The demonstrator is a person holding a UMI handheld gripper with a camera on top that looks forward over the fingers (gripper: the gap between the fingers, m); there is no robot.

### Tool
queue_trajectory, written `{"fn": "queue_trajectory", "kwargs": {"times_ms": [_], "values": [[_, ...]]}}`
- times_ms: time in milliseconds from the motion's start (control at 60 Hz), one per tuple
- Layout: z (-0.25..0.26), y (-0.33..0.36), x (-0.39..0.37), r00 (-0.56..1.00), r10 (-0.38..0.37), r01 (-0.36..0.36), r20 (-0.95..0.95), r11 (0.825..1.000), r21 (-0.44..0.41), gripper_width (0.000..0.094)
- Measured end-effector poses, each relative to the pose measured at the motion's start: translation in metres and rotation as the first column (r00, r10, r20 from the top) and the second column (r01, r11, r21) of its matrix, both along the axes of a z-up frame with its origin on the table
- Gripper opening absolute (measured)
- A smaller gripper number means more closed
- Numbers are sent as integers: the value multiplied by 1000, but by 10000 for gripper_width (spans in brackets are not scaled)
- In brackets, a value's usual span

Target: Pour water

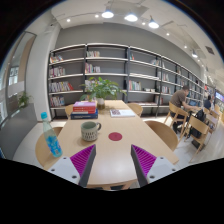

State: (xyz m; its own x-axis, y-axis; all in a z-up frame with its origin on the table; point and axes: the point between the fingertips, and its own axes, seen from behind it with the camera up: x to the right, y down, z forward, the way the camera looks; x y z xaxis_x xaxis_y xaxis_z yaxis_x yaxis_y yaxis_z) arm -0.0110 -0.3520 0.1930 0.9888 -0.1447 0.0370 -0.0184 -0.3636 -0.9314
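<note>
A clear water bottle (51, 137) with a blue label and cap stands near the left edge of the wooden table (115, 160), left of the fingers. A dark green mug (90, 130) stands further along the table, ahead of the left finger. A red round coaster (115, 137) lies ahead between the fingers. My gripper (113, 160) is open and empty above the near part of the table, its magenta pads (82, 159) wide apart with bare tabletop between them.
A stack of books (85, 108) and a potted plant (100, 90) sit at the table's far end, with papers (122, 112) beside them. Wooden chairs (161, 133) stand to the right. Bookshelves (110, 70) line the back wall. People (182, 100) sit at the far right.
</note>
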Motion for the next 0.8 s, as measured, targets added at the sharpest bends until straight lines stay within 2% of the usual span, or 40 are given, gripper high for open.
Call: {"fn": "queue_trajectory", "kwargs": {"times_ms": [117,183,417,683,800], "values": [[-11,-1,-29,998,69,-69,0,998,-13,704],[-38,9,-71,993,119,-119,-4,993,-19,706],[-71,50,-181,957,290,-291,-28,956,-33,713],[-81,113,-275,922,384,-385,-48,923,-12,716],[-83,146,-286,925,380,-380,-28,925,6,715]]}}
